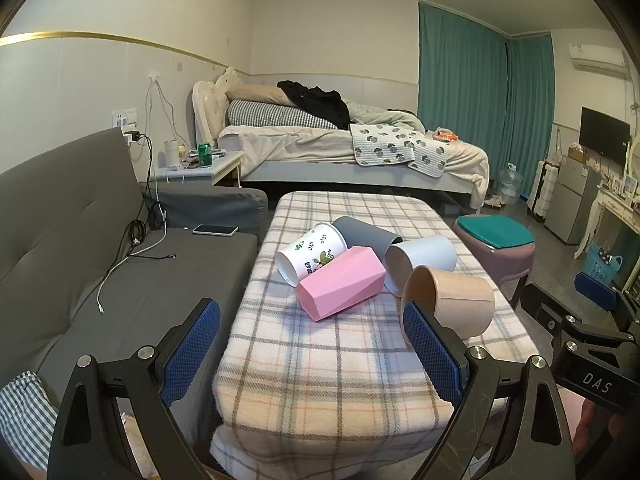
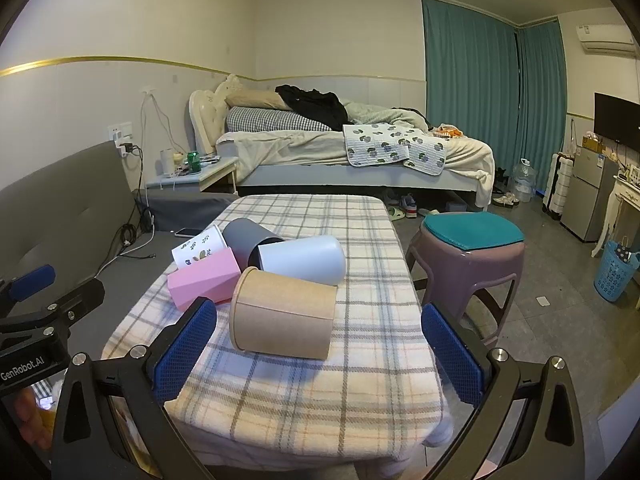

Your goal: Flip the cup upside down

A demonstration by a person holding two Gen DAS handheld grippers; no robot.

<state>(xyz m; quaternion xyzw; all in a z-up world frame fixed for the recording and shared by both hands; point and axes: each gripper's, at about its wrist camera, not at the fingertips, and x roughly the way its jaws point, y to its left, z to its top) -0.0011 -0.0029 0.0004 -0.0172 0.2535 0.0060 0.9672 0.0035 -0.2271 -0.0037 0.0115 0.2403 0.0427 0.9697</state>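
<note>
I see five empty cups on their sides: tan paper cup (image 2: 282,314) at 12 o'clock, pink faceted cup (image 2: 202,280) at 10; my left gripper (image 1: 312,344) and right gripper (image 2: 320,344) both gape, grasping nothing.

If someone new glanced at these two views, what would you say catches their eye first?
Most likely the cluster of five cups lying on their sides on the plaid-covered table: the tan cup nearest, the pink faceted cup left of it, and white, grey and leaf-printed ones behind. Next, both open grippers, the left gripper and the right gripper, framing the pile, with teal curtains behind the bed.
</note>
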